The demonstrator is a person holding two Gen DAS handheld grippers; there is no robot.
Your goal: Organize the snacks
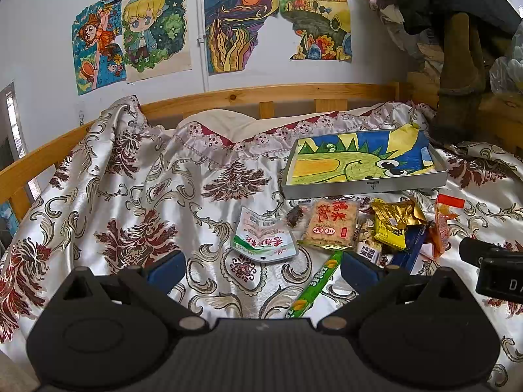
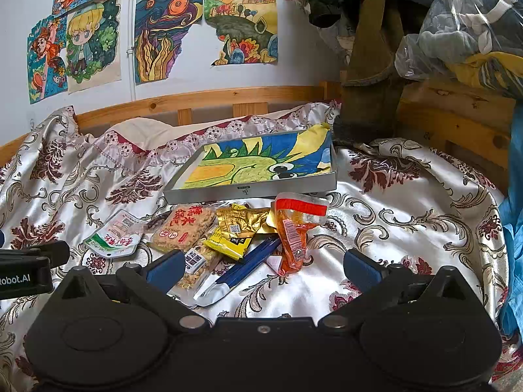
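A pile of snack packets lies on the patterned satin bedspread in front of a shallow grey tray [image 1: 366, 187] [image 2: 251, 190] lined with a crayon drawing. In it are a white-and-green pouch [image 1: 265, 241] [image 2: 114, 236], a rice-cracker pack [image 1: 330, 224] [image 2: 183, 228], a gold-and-yellow packet [image 1: 394, 223] [image 2: 235, 232], a blue stick pack [image 2: 248, 261], an orange sachet [image 2: 294, 235] [image 1: 443, 225] and a green tube [image 1: 315, 285]. My left gripper [image 1: 261, 269] hovers open just short of the white pouch. My right gripper [image 2: 263, 266] hovers open over the blue stick and orange sachet, holding nothing.
A wooden bed rail [image 1: 228, 96] runs along the wall behind the bedspread, with drawings taped above it. Clothes and a plastic bag [image 2: 464, 29] pile up at the right. The other gripper's body shows at each view's edge [image 1: 490, 268] [image 2: 26, 268].
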